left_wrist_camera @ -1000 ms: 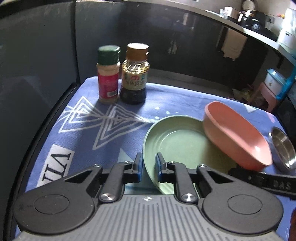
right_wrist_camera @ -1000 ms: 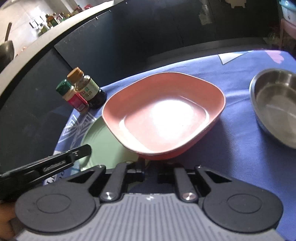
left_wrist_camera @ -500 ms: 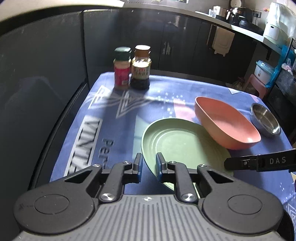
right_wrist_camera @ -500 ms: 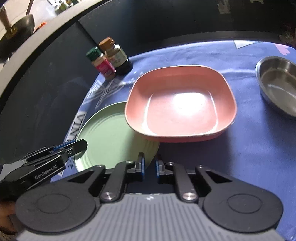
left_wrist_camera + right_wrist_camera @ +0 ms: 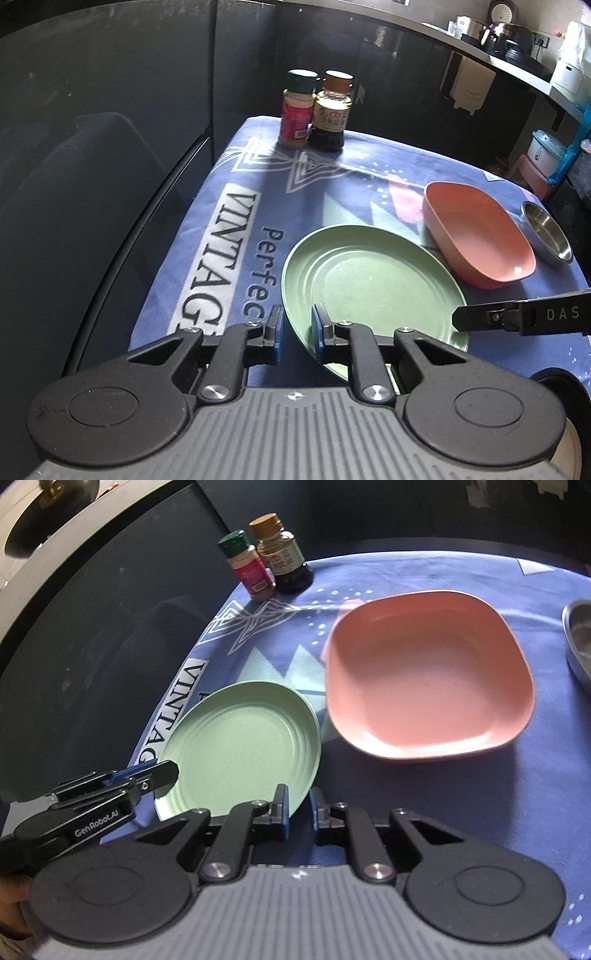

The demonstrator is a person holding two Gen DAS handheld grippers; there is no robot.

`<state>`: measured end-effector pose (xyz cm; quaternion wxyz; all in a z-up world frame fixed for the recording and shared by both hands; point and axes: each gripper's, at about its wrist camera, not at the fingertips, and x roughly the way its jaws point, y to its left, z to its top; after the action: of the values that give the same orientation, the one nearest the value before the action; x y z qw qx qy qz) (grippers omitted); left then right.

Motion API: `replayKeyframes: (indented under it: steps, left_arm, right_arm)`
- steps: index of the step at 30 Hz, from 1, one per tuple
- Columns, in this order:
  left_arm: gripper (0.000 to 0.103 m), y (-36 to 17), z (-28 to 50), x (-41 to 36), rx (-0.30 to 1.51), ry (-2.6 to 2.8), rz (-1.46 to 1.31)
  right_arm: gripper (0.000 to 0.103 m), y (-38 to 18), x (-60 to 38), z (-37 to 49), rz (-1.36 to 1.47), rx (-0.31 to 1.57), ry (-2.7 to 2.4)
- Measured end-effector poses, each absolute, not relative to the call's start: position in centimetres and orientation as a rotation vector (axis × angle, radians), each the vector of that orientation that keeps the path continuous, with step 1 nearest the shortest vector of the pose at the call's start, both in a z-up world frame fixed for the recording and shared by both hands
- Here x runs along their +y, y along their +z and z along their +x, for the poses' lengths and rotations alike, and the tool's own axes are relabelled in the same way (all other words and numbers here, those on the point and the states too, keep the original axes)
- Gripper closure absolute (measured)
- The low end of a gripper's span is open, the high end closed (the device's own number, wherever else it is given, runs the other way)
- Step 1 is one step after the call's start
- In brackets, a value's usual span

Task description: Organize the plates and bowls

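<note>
While my left gripper (image 5: 297,326) and right gripper (image 5: 297,810) both pinch the green plate (image 5: 369,280) beside the pink bowl (image 5: 428,679), I must next stack them.

The blue tablecloth (image 5: 332,184) carries the white word "VINTAG", cut off, and beside it "Perfec". The left gripper (image 5: 110,801) shows "GenRobot.AI". The right gripper (image 5: 524,317) shows "DAS".
</note>
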<state>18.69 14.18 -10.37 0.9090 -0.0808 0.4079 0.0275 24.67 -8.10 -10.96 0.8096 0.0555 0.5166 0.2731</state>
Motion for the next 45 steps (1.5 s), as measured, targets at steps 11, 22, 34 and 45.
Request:
replayKeyframes:
  steps: [11, 22, 34, 45]
  left_arm:
    - [0.087, -10.9, 17.9, 14.5, 0.851, 0.046, -0.184]
    - [0.086, -8.8, 16.7, 15.3, 0.772, 0.060, -0.235]
    - [0.079, -6.3, 19.8, 10.4, 0.740, -0.065, -0.206]
    - [0.073, -7.8, 26.1, 5.0, 0.798, -0.150, -0.161]
  right_arm:
    - [0.091, -11.3, -7.5, 24.0, 0.103, 1.109, 0.554]
    - [0.091, -9.0, -9.5, 23.0, 0.115, 1.019, 0.509]
    - [0.091, -7.2, -16.1, 24.2, 0.219, 0.899, 0.258]
    - [0.090, -9.1, -19.2, 26.8, 0.300, 0.919, 0.194]
